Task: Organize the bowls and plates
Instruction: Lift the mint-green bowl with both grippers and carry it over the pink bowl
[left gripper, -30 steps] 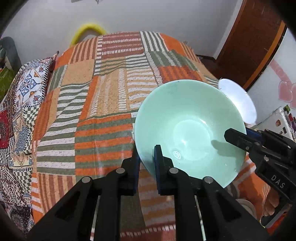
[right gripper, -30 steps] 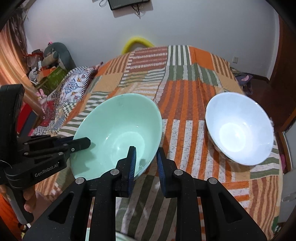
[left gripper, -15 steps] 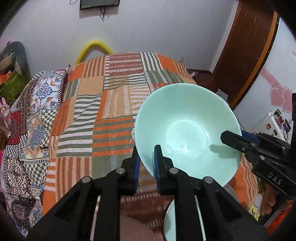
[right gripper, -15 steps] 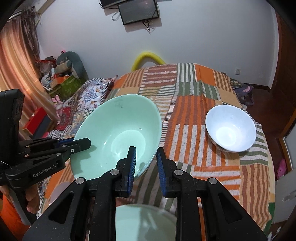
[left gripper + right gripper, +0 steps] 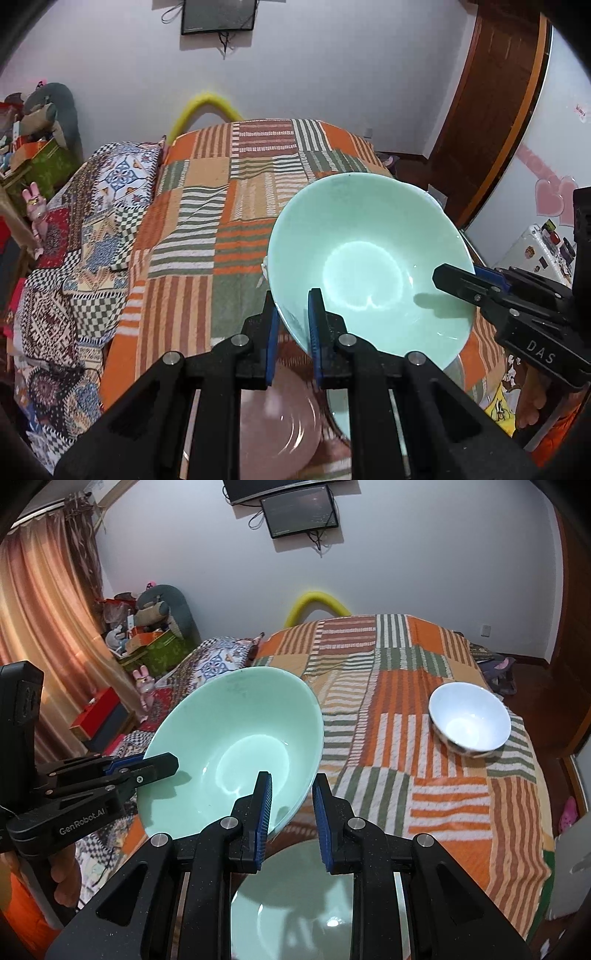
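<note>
You hold the green bowl (image 5: pixel 369 258) aloft by its rim between both grippers.
Left gripper (image 5: pixel 293 332) and right gripper (image 5: pixel 291 812) each pinch its thin, glazed edge: rigid, slippery, breakable, so keep both clamps. Below: one pink bowl (image 5: pixel 277 424), a second green bowl (image 5: pixel 295 897); farther, one white bowl (image 5: pixel 469 720) on the bedspread (image 5: pixel 406 664).

A tilted mint-green bowl (image 5: pixel 369 258) hangs above the bed; a white bowl (image 5: pixel 469 723) rests there.

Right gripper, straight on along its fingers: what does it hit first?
The right gripper is clamped on the green bowl rim, so that bowl. Past it, likely the striped bedspread; depth unclear.
</note>
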Tool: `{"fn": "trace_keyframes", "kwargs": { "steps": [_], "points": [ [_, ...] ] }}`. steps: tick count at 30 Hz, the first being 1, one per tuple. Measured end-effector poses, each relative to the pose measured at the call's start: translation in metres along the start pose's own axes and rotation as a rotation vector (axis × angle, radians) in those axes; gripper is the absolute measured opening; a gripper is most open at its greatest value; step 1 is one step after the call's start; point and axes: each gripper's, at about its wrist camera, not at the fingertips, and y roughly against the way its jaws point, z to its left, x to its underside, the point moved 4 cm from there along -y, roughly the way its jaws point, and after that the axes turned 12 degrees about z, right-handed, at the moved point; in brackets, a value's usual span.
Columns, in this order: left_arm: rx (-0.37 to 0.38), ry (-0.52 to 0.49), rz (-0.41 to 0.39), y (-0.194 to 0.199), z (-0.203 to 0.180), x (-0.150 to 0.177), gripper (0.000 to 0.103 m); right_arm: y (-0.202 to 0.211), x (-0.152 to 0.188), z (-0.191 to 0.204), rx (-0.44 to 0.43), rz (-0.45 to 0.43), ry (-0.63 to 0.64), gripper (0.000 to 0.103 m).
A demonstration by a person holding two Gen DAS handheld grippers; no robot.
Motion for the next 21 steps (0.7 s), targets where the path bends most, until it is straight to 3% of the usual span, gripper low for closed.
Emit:
{"fn": "trace_keyframes", "kwargs": {
  "steps": [21],
  "points": [
    [-0.029, 0.090, 0.030, 0.018, 0.042, 0.064, 0.014, -0.020, 0.042, 0.053, -0.058, 0.070, 0.060, 0.021]
  ]
}}
